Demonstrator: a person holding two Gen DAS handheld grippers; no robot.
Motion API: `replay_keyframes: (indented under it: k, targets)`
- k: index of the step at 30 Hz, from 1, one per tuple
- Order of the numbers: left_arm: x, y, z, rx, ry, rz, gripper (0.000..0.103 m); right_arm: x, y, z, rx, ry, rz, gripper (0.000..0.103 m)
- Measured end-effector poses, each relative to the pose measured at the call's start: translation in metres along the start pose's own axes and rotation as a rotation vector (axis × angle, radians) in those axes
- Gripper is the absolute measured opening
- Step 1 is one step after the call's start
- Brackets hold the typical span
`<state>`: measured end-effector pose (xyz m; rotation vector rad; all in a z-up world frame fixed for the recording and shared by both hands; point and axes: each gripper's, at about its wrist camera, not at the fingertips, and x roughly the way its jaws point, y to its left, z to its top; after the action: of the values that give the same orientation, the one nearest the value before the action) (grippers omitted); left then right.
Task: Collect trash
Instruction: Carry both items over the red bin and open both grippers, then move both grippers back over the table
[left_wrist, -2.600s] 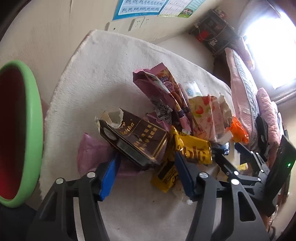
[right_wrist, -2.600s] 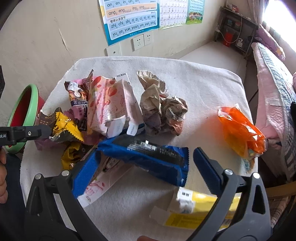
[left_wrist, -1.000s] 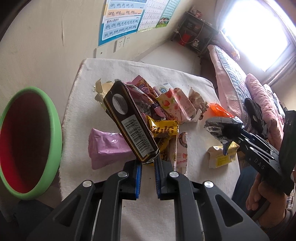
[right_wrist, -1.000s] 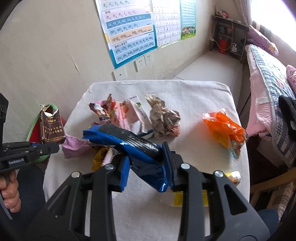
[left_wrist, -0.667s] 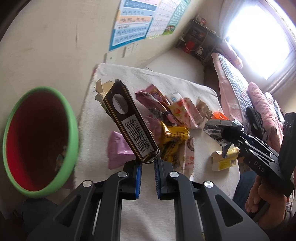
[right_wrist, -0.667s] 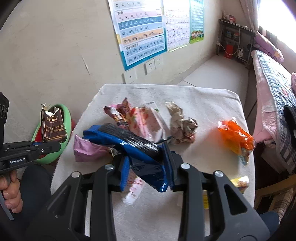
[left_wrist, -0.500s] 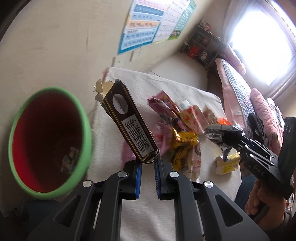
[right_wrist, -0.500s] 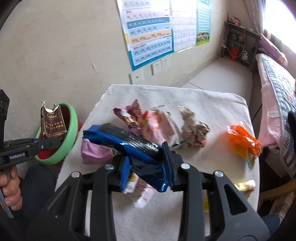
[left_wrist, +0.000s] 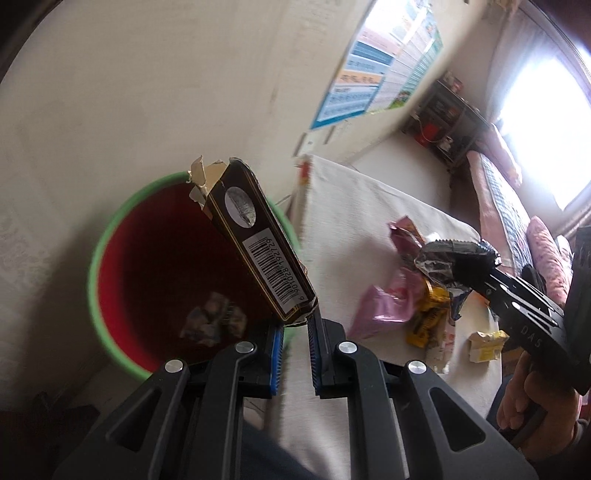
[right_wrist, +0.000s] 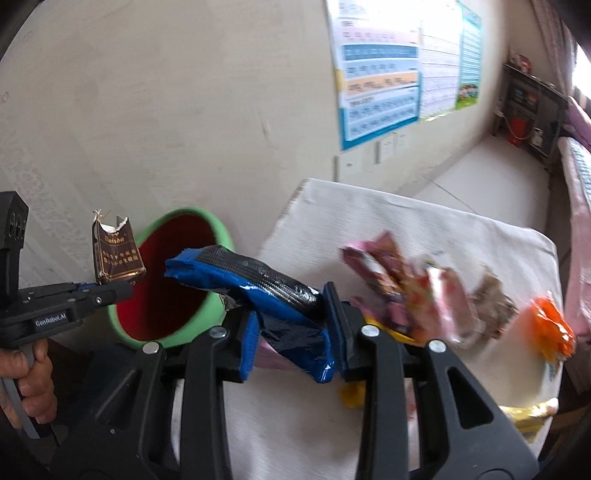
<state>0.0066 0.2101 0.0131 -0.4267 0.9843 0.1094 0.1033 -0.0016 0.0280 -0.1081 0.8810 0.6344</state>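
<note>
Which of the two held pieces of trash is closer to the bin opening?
The brown box in the left gripper: it hangs over the green-rimmed bin, while the right gripper holds the blue wrapper nearer the table.

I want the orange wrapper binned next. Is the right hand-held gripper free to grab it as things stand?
Probably not. The right hand-held gripper is shut on a blue wrapper, so its jaws are occupied. The orange wrapper lies uncovered at the table's far side; nothing else blocks it.

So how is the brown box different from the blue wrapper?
The brown box is stiff cardboard with a torn top; the blue wrapper is soft and crumpled. The box stands up in the left hand-held gripper; the wrapper droops from the right hand-held gripper. Both are pinched near the green-rimmed bin.
</note>
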Motion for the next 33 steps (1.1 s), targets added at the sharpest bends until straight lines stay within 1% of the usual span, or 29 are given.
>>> replay_keyframes:
  k: [6,14,20,23,24,25,27,28,29,30,31,32,33]
  targets:
    - [-0.010,0.032,-0.002,-0.040,-0.002,0.014,0.010,0.015,0.040,0.011,-0.046,0.013,0.051,0.032]
    - [-0.012,0.056,-0.001,-0.051,0.004,0.022,0.010,0.039,0.092,0.024,-0.114,0.027,0.092,0.032]
    - [-0.006,0.068,0.001,-0.049,0.017,0.021,0.010,0.063,0.116,0.029,-0.145,0.052,0.104,0.032]
    - [-0.005,0.073,0.000,-0.066,0.014,0.019,0.010,0.076,0.124,0.032,-0.158,0.077,0.107,0.032]
    - [-0.006,0.075,-0.001,-0.073,0.010,0.021,0.010,0.080,0.127,0.032,-0.165,0.088,0.114,0.038]
    - [-0.006,0.076,-0.001,-0.080,0.006,0.024,0.010,0.082,0.129,0.032,-0.171,0.093,0.114,0.055]
    - [-0.005,0.081,-0.004,-0.099,0.003,0.024,0.022,0.083,0.134,0.032,-0.177,0.087,0.117,0.071]
    - [-0.005,0.083,-0.005,-0.104,0.001,0.024,0.024,0.083,0.135,0.031,-0.182,0.086,0.118,0.078]
    - [-0.004,0.086,-0.007,-0.114,-0.001,0.029,0.034,0.083,0.137,0.030,-0.192,0.087,0.111,0.082]
    - [-0.004,0.088,-0.008,-0.121,-0.004,0.033,0.043,0.083,0.137,0.029,-0.198,0.085,0.101,0.089]
    - [-0.004,0.090,-0.010,-0.129,-0.009,0.034,0.046,0.082,0.137,0.028,-0.199,0.083,0.095,0.092]
    - [-0.004,0.092,-0.011,-0.137,-0.015,0.031,0.054,0.082,0.135,0.027,-0.197,0.083,0.090,0.094]
    - [-0.005,0.094,-0.011,-0.145,-0.025,0.034,0.068,0.082,0.133,0.027,-0.194,0.085,0.084,0.096]
